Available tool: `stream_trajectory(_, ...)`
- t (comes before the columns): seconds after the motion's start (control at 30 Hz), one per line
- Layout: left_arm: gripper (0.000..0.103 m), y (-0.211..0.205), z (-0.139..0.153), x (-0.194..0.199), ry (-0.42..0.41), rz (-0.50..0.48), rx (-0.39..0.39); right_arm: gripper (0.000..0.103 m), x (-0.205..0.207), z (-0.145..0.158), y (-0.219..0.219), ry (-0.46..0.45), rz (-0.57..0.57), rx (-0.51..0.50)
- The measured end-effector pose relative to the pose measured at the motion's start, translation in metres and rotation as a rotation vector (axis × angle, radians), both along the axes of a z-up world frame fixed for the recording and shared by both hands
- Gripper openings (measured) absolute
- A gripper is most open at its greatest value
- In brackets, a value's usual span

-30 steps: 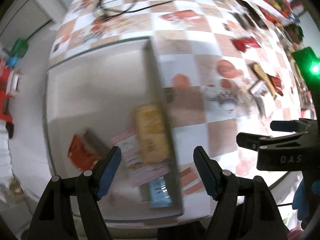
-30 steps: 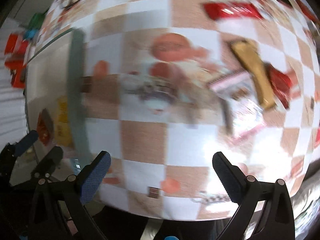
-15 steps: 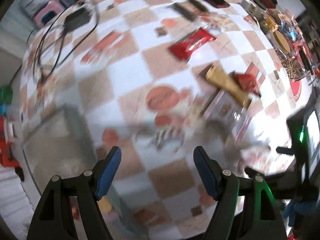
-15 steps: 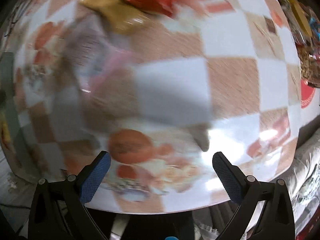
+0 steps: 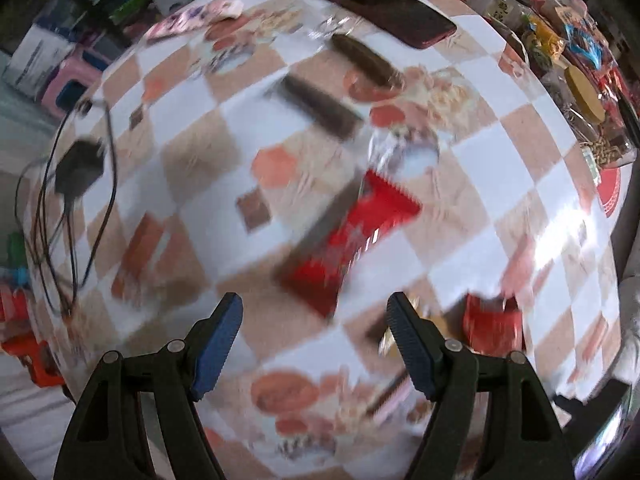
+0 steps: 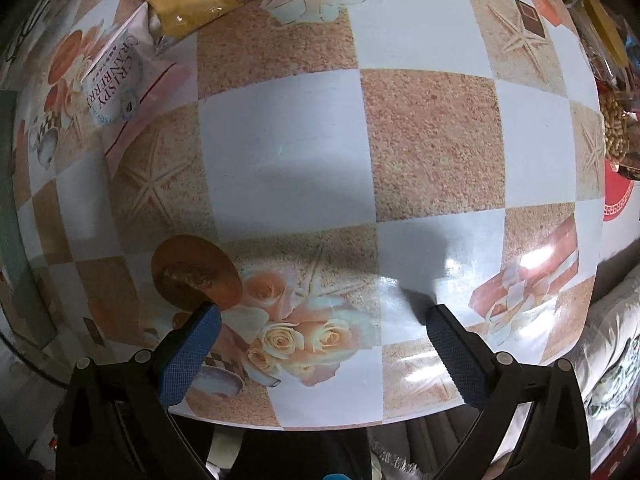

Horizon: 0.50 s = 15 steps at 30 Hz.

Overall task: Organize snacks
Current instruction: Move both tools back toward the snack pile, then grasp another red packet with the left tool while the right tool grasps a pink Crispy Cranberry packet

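Left wrist: your 2 grippers gape wide, empty; 2 red packs below.

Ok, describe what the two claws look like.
Both match. The left claw and the right claw each have two black plastic arms with round silver rivets, ending in blue ribbed pads. No cables, markings or sleeves show.

**A home living space**

Looks like a household room. Table covered in checkered oilcloth printed with roses and starfish. Snack packets and a jar of nuts crowded along its far right edge; phone near the far edge, charger by the left edge. Pink plastic stool on the floor beyond.
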<state>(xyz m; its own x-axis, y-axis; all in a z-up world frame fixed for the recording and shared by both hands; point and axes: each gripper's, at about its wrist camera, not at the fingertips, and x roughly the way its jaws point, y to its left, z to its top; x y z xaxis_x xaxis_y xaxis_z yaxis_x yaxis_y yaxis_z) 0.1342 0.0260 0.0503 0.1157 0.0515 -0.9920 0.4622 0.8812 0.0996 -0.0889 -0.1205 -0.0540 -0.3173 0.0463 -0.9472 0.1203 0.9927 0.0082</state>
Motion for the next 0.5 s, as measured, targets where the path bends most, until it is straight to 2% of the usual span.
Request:
stream_trajectory(0.1,0.078,-0.017,-0.015,0.013,-0.001,-0.045,0.047,0.103,0.001,0.000,0.000,-0.003,0.000,0.001)
stream_trajectory(0.2,0.077,-0.022,-0.027,0.021,0.024,-0.037,0.052,0.103,-0.003,0.000,0.004,-0.010,0.002,0.001)
stream_trajectory(0.23,0.071,-0.022,-0.030,0.023,0.039,-0.028,0.044,0.103,-0.004,0.000,0.003,-0.013,0.004,0.001)
stream_trajectory(0.27,0.057,-0.020,-0.034,0.025,0.052,-0.023,0.039,0.103,-0.007,0.002,0.004,-0.017,0.005,0.000)
stream_trajectory(0.3,0.051,-0.020,-0.035,0.025,0.061,-0.021,0.022,0.103,-0.009,0.003,0.005,-0.019,0.006,0.000)
stream_trajectory(0.33,0.034,-0.019,-0.036,0.027,0.071,-0.023,0.006,0.103,-0.012,0.002,0.006,-0.021,0.006,0.000)
stream_trajectory(0.37,0.022,-0.020,-0.037,0.026,0.083,-0.028,-0.007,0.103,-0.009,0.005,0.004,-0.021,0.006,-0.001)
stream_trajectory(0.5,0.022,-0.024,-0.039,0.018,0.076,-0.050,0.002,0.103,-0.010,0.006,0.004,-0.019,0.006,0.000)
